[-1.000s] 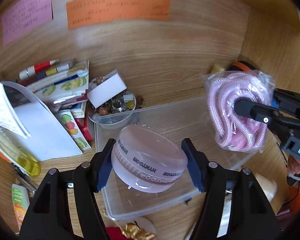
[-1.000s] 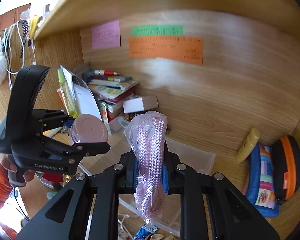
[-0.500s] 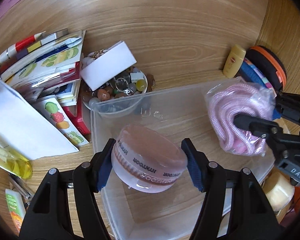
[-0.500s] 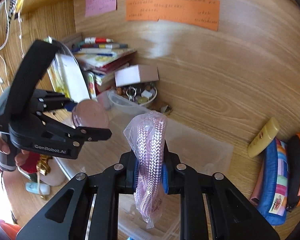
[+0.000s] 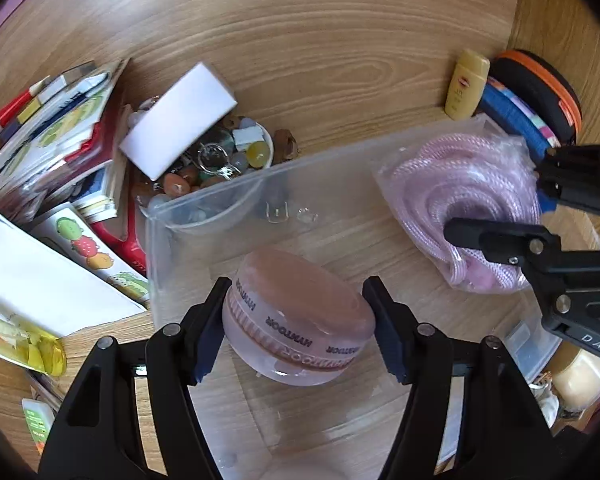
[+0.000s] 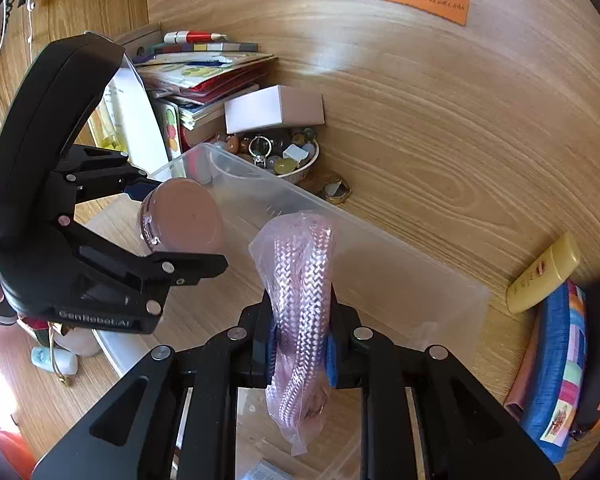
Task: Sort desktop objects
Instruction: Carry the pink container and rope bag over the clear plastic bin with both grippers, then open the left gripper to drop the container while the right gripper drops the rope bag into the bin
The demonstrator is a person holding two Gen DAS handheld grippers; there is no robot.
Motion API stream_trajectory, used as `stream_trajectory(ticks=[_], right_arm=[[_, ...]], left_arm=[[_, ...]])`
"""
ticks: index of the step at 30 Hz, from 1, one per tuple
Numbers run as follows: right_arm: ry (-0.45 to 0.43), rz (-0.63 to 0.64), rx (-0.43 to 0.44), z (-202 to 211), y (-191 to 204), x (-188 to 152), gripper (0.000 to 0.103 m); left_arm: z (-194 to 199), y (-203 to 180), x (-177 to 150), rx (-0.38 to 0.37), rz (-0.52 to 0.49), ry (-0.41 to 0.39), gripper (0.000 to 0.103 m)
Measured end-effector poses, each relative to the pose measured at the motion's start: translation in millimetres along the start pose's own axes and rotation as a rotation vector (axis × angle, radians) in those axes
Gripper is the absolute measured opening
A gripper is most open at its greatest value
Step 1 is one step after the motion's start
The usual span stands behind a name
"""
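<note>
left gripper (image 5: 298, 312) fingers clamped on pink jar (image 5: 300, 316) above clear bin (image 5: 156, 236) | right gripper (image 6: 302, 344) pinching bagged rope (image 6: 302, 300) over same bin | jar probably rigid and slick, grab its ribbed sides; rope soft, floppy, light

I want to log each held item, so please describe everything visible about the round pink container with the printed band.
The round pink container is a squat, translucent plastic tub with a flat, smooth lid, a ribbed ring under it and a clear band printed "HYNTOOR". It looks closed. The left tongs clamp it by its opposite sides between blue pads, tilted, above the inside of the clear plastic bin. Only the pads seem to touch it; whether its underside meets the bin floor cannot be told.
</note>
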State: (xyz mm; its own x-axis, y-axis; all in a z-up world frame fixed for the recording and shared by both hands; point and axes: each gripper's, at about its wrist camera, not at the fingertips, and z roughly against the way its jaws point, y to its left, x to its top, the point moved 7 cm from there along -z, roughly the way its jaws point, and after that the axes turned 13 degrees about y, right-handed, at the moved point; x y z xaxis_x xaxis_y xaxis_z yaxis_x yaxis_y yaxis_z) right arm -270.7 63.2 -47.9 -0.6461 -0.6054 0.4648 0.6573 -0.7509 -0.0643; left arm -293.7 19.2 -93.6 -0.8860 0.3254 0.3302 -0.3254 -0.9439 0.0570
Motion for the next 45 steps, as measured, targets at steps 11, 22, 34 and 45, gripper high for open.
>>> stream_trajectory(ticks=[11,22,34,45], right_arm=[[0.052,0.055,-0.004,-10.1,11.4,-2.0,0.034],[0.028,0.067,-0.061,0.3,9.4,-3.5,0.058],[-0.054,0.067,-0.126,44.5,10.8,-12.7,0.072],[-0.149,0.037,-0.182,104.4,12.5,-37.1,0.076]], left_arm=[[3.2,0.3,-1.2,0.014,-0.021,0.003,0.076],[25.8,10.8,-9.8,0.012,-0.022,-0.026,0.082],[65.8,-0.4,-26.8,0.036,-0.015,-0.094,0.090],[122.8,-8.9,-59.4,0.071,-0.010,-0.189,0.094]])
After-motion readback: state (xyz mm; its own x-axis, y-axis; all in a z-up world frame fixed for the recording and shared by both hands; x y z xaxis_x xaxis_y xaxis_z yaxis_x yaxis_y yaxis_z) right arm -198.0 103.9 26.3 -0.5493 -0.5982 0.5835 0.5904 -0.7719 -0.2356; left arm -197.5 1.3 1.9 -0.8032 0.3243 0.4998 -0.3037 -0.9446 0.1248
